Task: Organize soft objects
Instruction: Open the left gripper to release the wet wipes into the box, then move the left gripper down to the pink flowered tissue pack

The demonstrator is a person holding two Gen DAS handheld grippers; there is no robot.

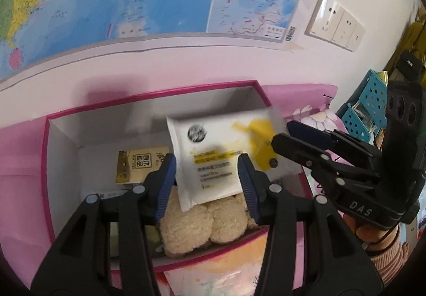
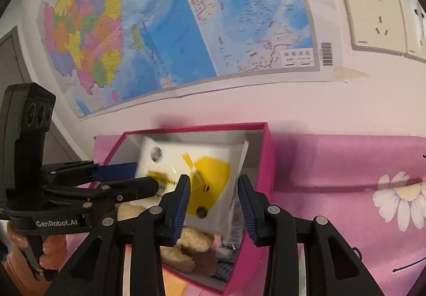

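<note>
A white and yellow soft pack of wipes (image 1: 213, 141) hangs tilted over the open pink box (image 1: 149, 93). My left gripper (image 1: 206, 160) is shut on its near end, pads pressing both sides. My right gripper (image 1: 282, 134) comes in from the right and pinches the pack's yellow end. In the right wrist view the pack (image 2: 210, 173) sits between the right gripper's (image 2: 214, 181) blue pads, and the left gripper (image 2: 145, 176) holds its left edge. Beneath it in the box lies a beige plush toy (image 1: 202, 224), partly hidden by the pack.
A small yellow packet (image 1: 138, 165) lies on the box floor at the left. The box stands against the wall on a pink floral cloth (image 2: 359, 189). A blue perforated basket (image 1: 364, 104) stands to the right. A hand (image 2: 50, 250) grips the left tool's handle.
</note>
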